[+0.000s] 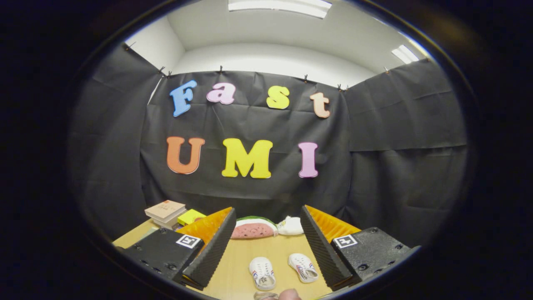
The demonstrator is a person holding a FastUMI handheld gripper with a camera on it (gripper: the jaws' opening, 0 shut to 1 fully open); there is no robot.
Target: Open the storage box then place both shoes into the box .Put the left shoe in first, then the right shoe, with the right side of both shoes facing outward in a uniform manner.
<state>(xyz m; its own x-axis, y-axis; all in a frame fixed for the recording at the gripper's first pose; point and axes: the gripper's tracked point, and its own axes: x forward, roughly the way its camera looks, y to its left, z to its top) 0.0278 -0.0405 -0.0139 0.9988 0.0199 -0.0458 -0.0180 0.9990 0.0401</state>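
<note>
Jaws point(266, 254): mine, wide open, holding nothing.
Shoes: left shoe point(262, 273) and right shoe point(303, 267) on the counter point(233, 266), between my fingers, toward 6 o'clock.
Long axes: roughly 12-to-6, side by side.
Box: cannot tell where.

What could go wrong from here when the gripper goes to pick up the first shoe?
1. The two white shoes lie close together between the open gripper fingers, so closing could catch both, or the wrong one first.
2. They point slightly apart, so their sides may not face the same way once placed.
3. The watermelon-shaped item and white object lie just beyond the shoes; overreaching could knock them.
</note>
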